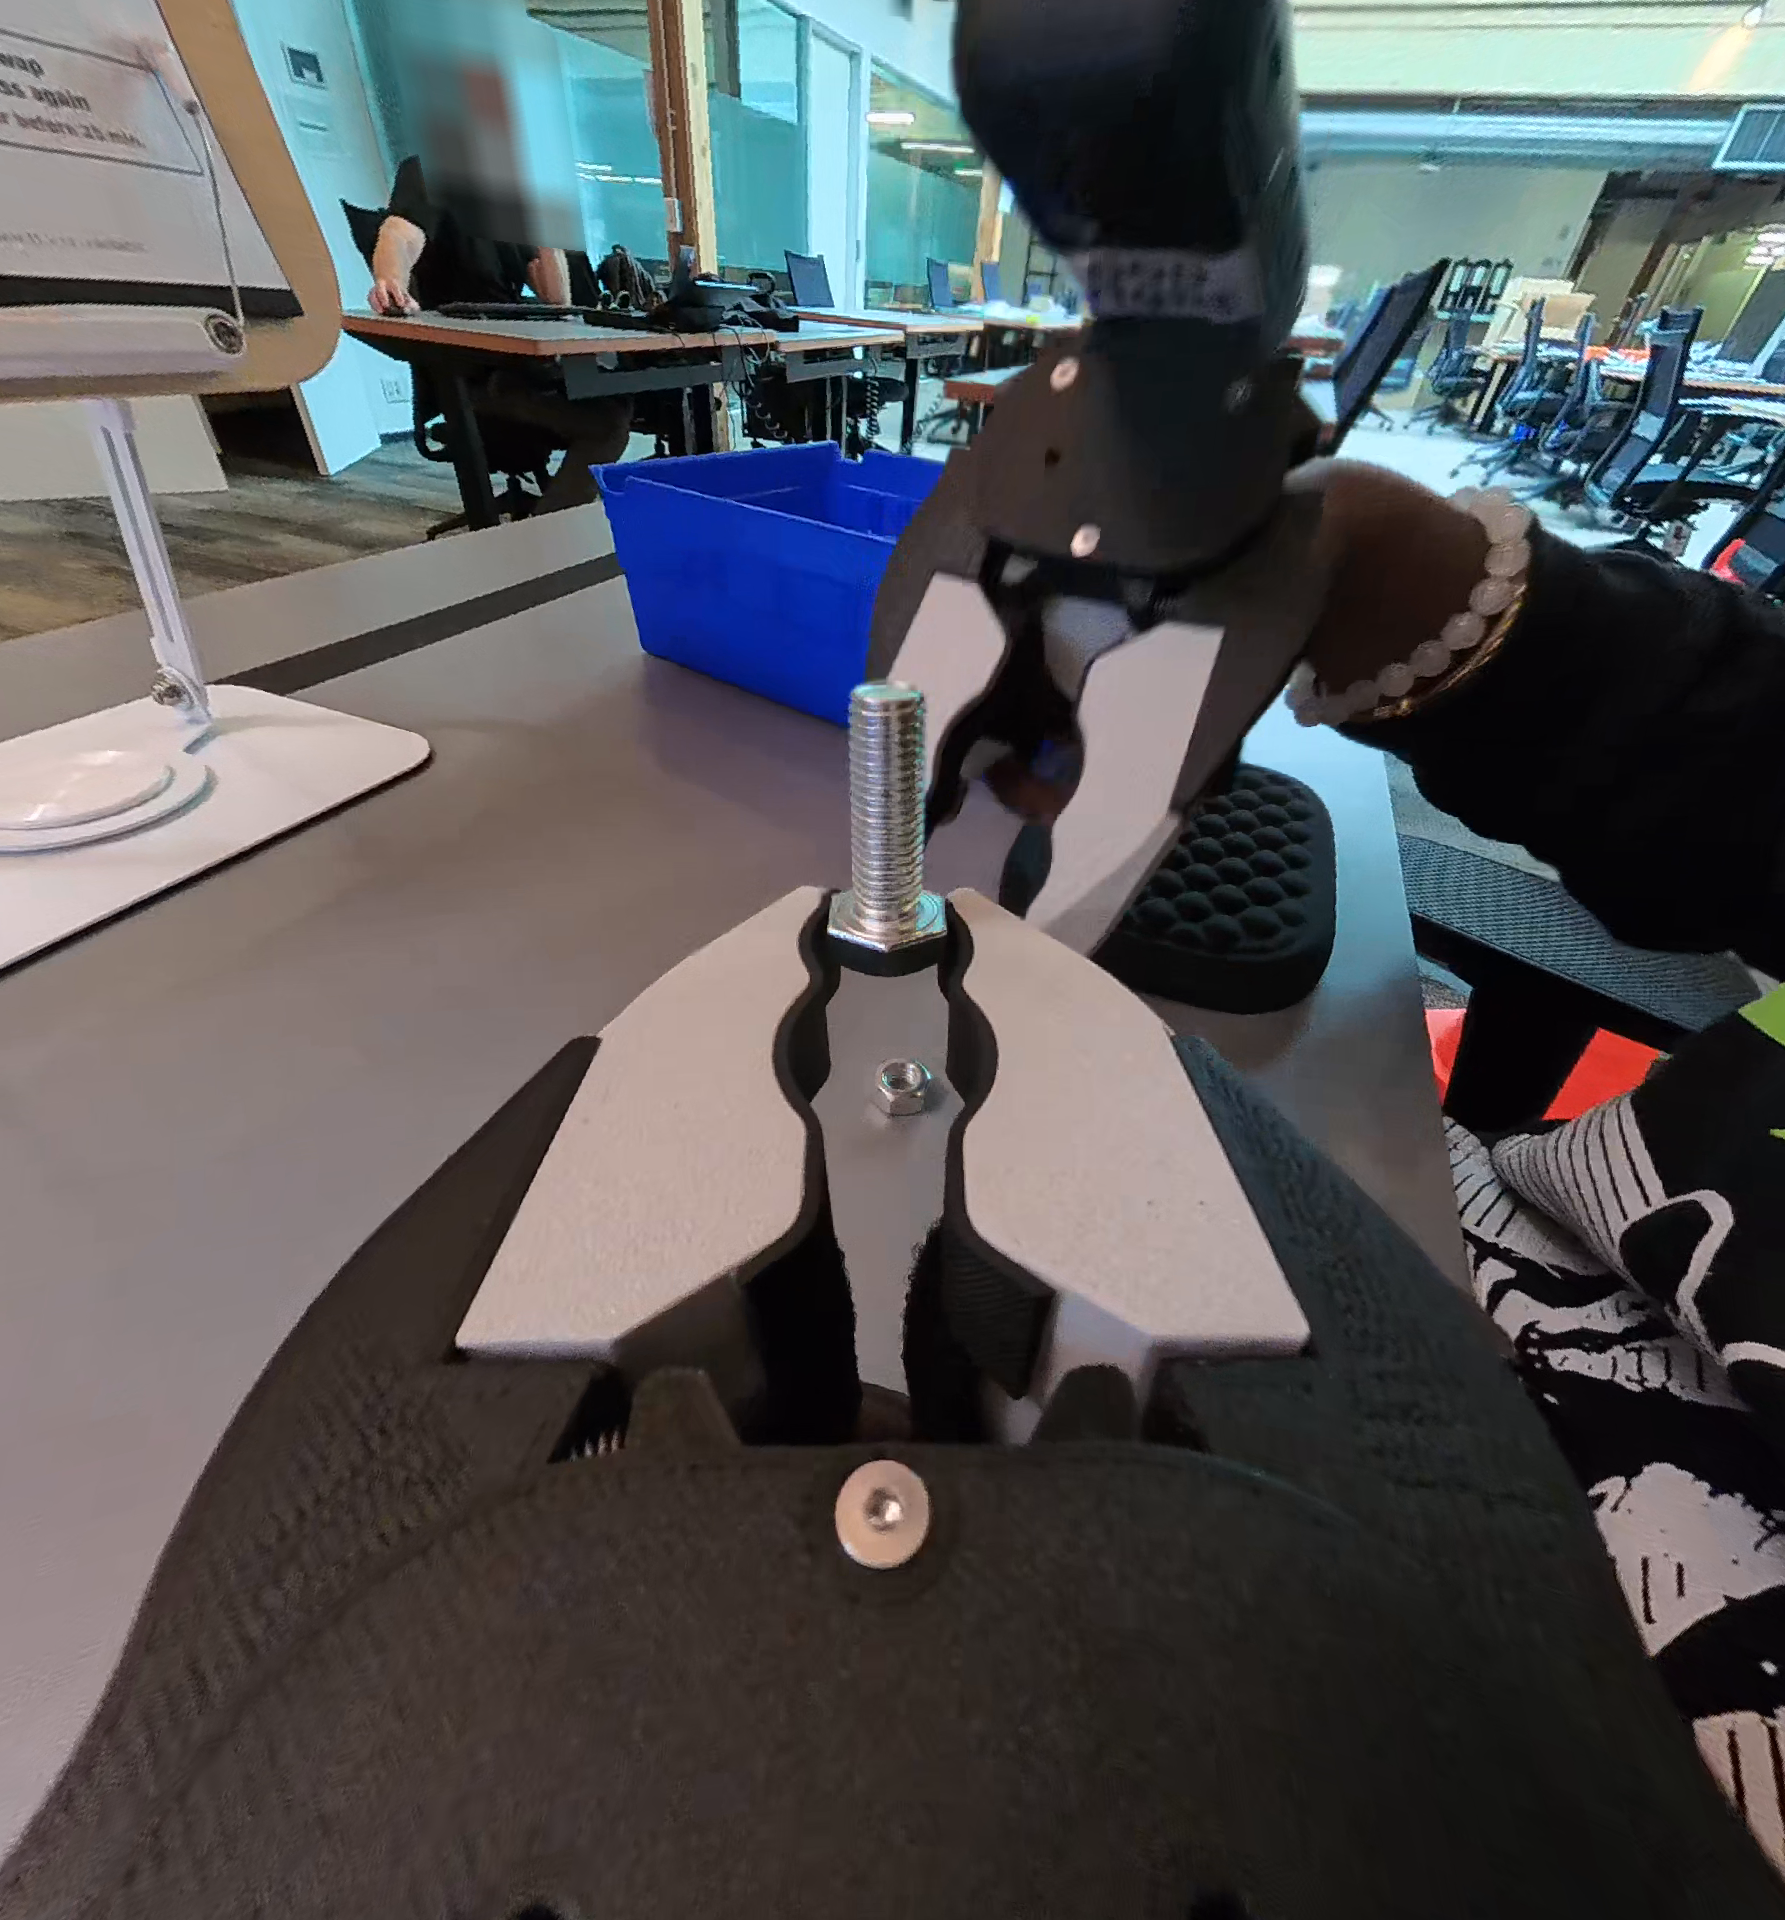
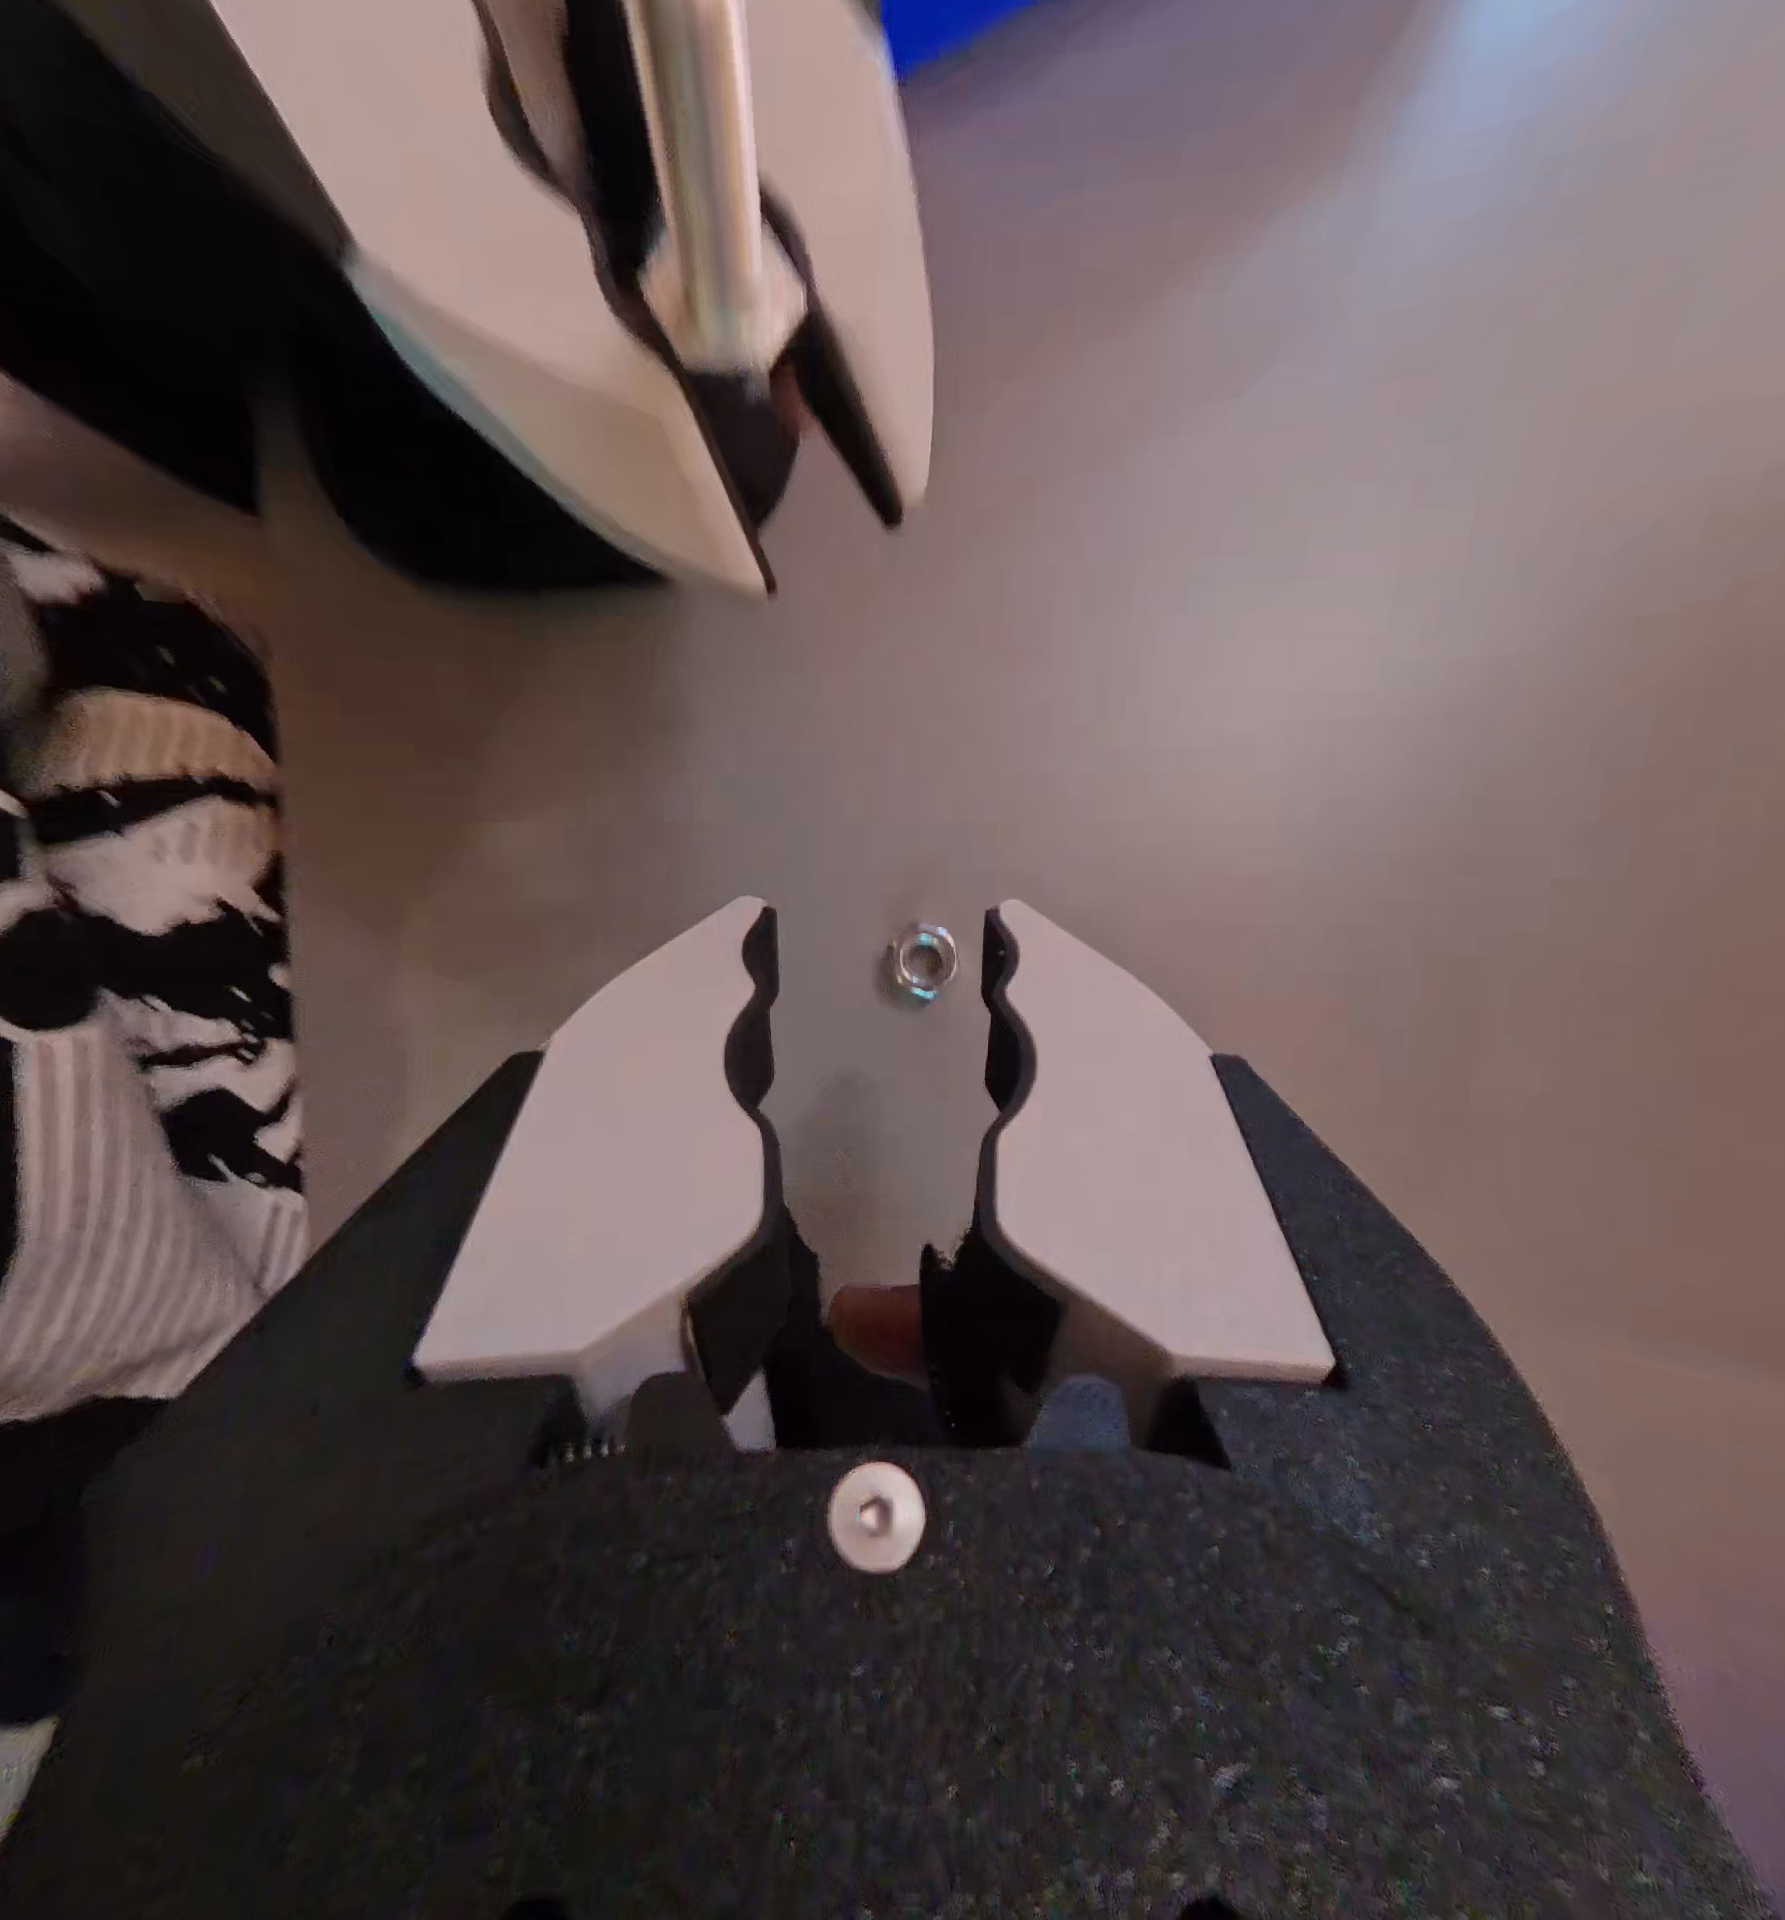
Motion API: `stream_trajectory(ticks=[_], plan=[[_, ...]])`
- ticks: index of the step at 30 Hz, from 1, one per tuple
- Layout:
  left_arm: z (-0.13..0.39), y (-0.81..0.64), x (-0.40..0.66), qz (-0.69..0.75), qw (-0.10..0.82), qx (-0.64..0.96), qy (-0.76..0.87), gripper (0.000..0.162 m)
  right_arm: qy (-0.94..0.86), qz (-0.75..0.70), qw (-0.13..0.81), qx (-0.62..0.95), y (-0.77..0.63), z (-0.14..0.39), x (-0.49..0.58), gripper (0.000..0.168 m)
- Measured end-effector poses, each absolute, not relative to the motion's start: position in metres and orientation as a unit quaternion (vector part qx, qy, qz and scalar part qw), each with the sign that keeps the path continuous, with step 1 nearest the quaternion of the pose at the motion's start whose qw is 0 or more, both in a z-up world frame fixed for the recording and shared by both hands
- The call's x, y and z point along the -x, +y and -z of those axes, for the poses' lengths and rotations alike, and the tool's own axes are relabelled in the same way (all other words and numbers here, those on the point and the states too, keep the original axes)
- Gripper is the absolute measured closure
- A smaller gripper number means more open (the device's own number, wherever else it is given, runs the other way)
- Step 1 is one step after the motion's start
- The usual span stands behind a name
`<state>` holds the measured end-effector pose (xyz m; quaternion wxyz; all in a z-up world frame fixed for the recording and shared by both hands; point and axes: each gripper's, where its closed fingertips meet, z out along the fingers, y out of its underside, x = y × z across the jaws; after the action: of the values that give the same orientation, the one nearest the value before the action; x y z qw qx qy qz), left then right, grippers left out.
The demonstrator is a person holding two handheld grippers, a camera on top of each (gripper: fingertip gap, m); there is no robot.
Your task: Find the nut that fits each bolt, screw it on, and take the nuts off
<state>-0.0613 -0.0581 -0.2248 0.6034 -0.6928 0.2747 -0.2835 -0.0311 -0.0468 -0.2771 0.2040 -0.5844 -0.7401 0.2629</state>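
Note:
My left gripper (image 1: 886,914) is shut on the hex head of a silver bolt (image 1: 886,800) and holds it upright, thread up, above the grey table (image 1: 400,1039). A small silver nut (image 1: 900,1088) lies on the table and shows through the gap between the left fingers. My right gripper (image 2: 880,920) is open and empty, low over the table, with a small nut (image 2: 924,963) lying between its fingertips and touching neither. In the left wrist view the right gripper (image 1: 1013,862) points down just behind and right of the bolt. In the right wrist view the left gripper (image 2: 815,499) and its bolt (image 2: 706,208) are blurred at the top.
A blue plastic bin (image 1: 763,582) stands behind the bolt. A black dimpled pad (image 1: 1231,914) lies at the table's right edge. A white stand with its flat base (image 1: 140,790) is on the left. The person's patterned clothing (image 1: 1646,1351) is close on the right. My right fingertips sit around 6 cm from my left ones.

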Motion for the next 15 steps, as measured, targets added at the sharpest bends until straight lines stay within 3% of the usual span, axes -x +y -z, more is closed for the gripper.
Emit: stream_trajectory(ticks=[5,15], plan=[[0.23,-0.061,0.056,0.285,0.591,0.695,0.296,0.144,-0.789,-0.195,0.16,0.56,-0.041,0.311,0.029,0.137],[0.23,-0.064,0.054,0.297,0.585,0.69,0.306,0.144,-0.818,-0.167,0.126,0.535,-0.038,0.327,0.034,0.148]])
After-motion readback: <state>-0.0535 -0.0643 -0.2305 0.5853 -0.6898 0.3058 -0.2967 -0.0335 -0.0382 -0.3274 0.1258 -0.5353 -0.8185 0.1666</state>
